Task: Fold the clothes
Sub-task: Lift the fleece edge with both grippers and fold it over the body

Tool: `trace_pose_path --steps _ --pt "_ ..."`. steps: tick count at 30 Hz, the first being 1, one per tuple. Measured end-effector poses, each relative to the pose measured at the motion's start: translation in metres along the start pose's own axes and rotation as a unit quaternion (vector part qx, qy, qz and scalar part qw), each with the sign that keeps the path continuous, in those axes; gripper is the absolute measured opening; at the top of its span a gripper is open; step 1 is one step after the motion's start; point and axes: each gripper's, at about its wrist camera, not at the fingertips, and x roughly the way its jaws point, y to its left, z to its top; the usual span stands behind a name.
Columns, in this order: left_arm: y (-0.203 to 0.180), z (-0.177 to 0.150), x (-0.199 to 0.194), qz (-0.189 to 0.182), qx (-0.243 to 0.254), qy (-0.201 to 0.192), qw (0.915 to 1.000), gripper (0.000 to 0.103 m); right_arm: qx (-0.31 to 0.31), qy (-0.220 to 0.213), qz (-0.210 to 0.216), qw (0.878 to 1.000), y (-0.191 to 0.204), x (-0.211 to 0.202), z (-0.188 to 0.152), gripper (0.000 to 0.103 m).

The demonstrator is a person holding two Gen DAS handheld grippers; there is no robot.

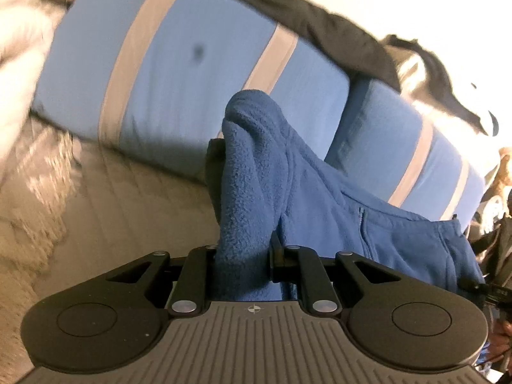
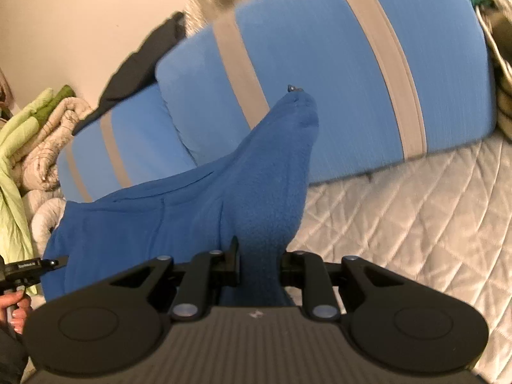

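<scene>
A blue fleece garment (image 1: 352, 224) with a zip hangs stretched between my two grippers above the bed. In the left wrist view my left gripper (image 1: 243, 150) is shut on a bunched edge of the fleece; the cloth wraps over the jaws, and only the dark left finger (image 1: 213, 172) shows. In the right wrist view my right gripper (image 2: 296, 99) is shut on another edge of the fleece (image 2: 144, 224), which covers both fingers up to the tips. The left gripper's body (image 2: 28, 268) and the hand holding it show at the right wrist view's left edge.
Two blue pillows with grey stripes (image 1: 198, 73) (image 2: 336, 64) lie against the wall behind the fleece. A black garment (image 1: 320, 22) drapes over them. A beige quilted bedspread (image 2: 416, 217) lies below. Green and beige bedding (image 2: 28, 140) is piled to one side.
</scene>
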Motion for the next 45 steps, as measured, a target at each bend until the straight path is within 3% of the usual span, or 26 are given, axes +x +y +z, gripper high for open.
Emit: trace_pose_path --steps 10,18,25,36,42,45 --pt "-0.003 0.039 -0.058 0.018 0.011 -0.05 0.9985 0.016 -0.046 -0.032 0.014 0.998 0.069 -0.033 0.028 0.019" --pt "0.02 0.042 -0.086 0.039 0.011 -0.071 0.9966 0.016 -0.066 -0.037 0.032 0.997 0.113 -0.038 0.031 0.019" --pt "0.049 0.034 -0.09 0.057 0.008 -0.068 0.996 0.016 -0.104 -0.031 0.03 0.994 0.147 -0.015 0.013 0.019" --pt "0.097 0.041 -0.096 0.102 0.003 -0.066 0.9926 0.016 -0.094 -0.002 0.042 0.995 0.177 0.037 -0.006 0.019" --pt "0.109 0.051 -0.108 0.149 0.053 -0.07 0.9849 0.018 -0.106 0.02 0.046 0.993 0.207 0.059 -0.015 0.019" --pt "0.116 0.045 -0.086 0.206 0.105 -0.078 0.9697 0.032 -0.109 0.031 0.039 0.993 0.225 0.068 -0.025 0.02"
